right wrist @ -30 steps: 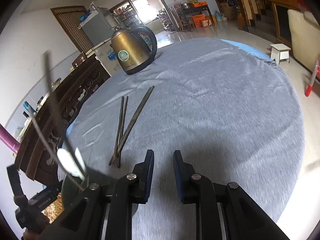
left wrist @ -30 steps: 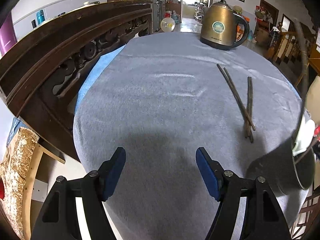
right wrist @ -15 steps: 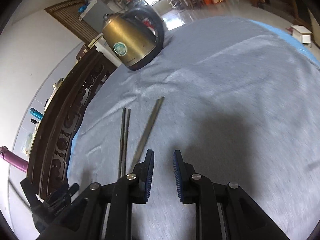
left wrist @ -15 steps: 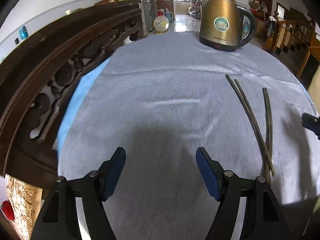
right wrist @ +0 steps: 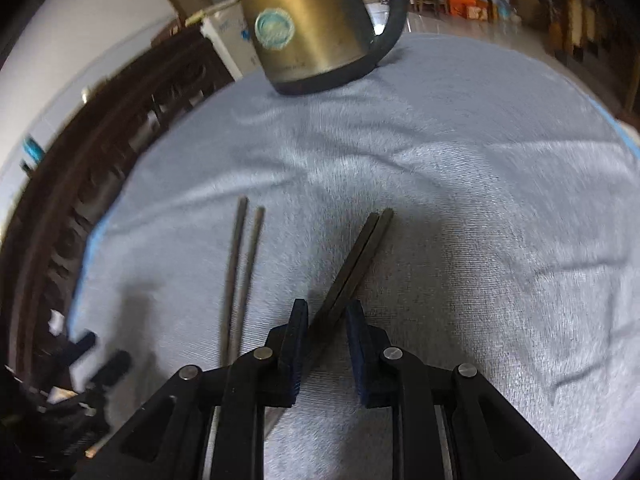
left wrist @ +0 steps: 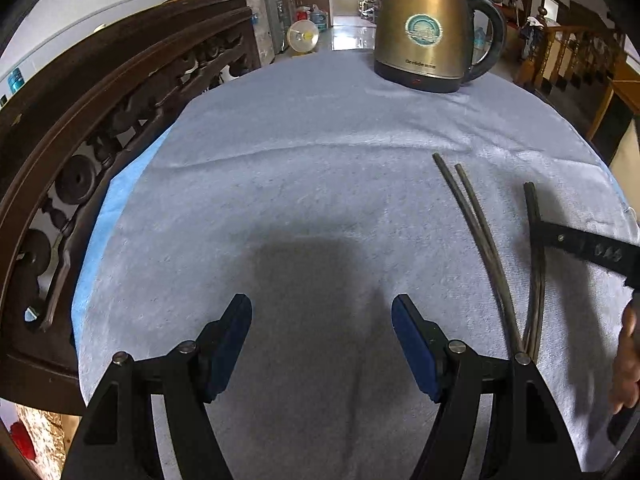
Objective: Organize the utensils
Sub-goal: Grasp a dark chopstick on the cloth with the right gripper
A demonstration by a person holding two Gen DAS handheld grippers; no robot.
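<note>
Two chopsticks (right wrist: 352,264) between right gripper (right wrist: 327,354) fingers

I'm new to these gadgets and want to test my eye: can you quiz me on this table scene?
1. True or false: the kettle lies tipped over.
2. Which gripper has a pair of chopsticks running between its fingers: A left, B right?
3. How many chopsticks lie on the grey cloth?

Key: 1 false, it stands upright. 2 B, the right gripper; the left gripper gapes over bare cloth. 3 four, in two pairs.
</note>
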